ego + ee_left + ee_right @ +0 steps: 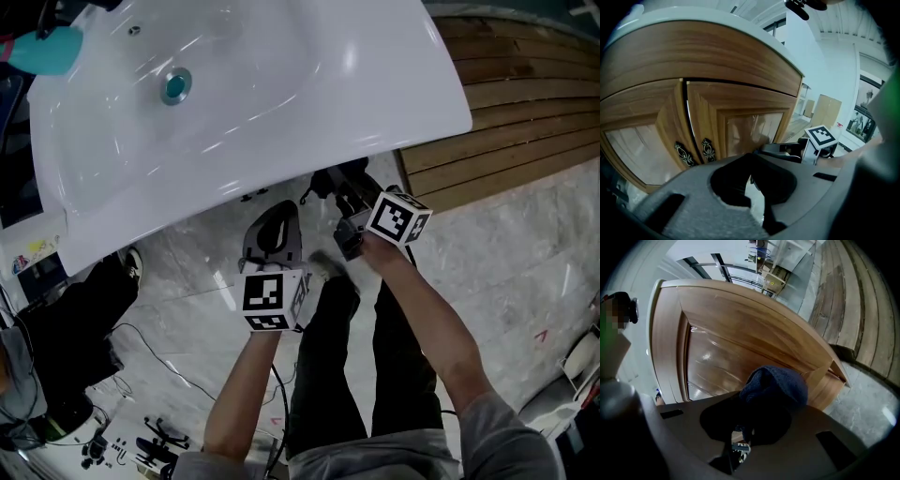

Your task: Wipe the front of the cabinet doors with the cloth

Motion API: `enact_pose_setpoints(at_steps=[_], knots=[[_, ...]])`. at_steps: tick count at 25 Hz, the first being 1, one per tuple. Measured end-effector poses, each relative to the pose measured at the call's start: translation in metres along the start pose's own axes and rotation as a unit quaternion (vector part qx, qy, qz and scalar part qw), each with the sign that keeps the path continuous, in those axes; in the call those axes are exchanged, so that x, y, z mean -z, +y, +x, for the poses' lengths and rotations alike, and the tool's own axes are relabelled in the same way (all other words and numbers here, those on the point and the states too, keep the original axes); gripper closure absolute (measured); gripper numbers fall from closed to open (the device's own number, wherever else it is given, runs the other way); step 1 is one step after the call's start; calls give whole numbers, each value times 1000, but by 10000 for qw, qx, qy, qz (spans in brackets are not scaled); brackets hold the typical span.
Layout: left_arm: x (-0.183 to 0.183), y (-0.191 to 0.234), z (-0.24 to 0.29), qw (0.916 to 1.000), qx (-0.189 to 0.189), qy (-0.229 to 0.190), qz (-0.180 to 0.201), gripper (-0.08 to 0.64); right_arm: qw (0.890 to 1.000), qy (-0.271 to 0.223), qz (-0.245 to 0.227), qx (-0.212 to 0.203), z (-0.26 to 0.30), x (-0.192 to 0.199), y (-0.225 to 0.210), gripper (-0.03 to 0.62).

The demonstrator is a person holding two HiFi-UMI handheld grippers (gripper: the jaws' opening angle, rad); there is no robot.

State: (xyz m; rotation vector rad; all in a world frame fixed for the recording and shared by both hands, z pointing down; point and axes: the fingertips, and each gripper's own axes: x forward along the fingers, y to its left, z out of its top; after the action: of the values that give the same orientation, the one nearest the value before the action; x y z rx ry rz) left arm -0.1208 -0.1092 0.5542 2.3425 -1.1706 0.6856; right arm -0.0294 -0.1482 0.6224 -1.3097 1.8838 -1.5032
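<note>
The blue cloth (776, 385) is clamped, bunched, in the right gripper (761, 416) and held near a cabinet door (726, 345), probably so the front can be wiped. The left gripper (752, 183) is closed on nothing, facing the doors. These are closed, so the contents are hidden. Nothing is seen in the sink (281, 112).

A bathroom mock-up in a bright, white-walled hall (834, 61): a white washbasin (272, 103) with a drain (175, 85) tops a wooden vanity with ornate-handled cabinet doors (740, 126), and cables (150, 352) trail over marble-look floor tiles (525, 272).
</note>
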Motion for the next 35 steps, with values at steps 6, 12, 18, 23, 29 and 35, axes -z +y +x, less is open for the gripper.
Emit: enact_pose_setpoints(at_steps=[6, 12, 18, 23, 29, 35], knots=[[-11, -2, -8, 9999, -105, -41, -73, 552, 9999, 58, 37, -73, -2, -6, 15, 552], [-22, -8, -19, 9997, -181, -99, -106, 552, 9997, 110, -63, -201, -9, -14, 36, 552], [-35, -17, -33, 9994, -247, -206, -109, 552, 9992, 79, -141, -354, -18, -25, 64, 553], [-38, -25, -46, 9990, -329, -278, -136, 552, 9980, 4, -185, -596, -27, -36, 90, 552], [-38, -30, -61, 9985, -408, -335, -156, 552, 9968, 0, -280, -743, -33, -41, 110, 552], [-42, -31, -69, 9978, -486, -413, -174, 552, 9953, 14, -402, -877, -41, -43, 127, 553]])
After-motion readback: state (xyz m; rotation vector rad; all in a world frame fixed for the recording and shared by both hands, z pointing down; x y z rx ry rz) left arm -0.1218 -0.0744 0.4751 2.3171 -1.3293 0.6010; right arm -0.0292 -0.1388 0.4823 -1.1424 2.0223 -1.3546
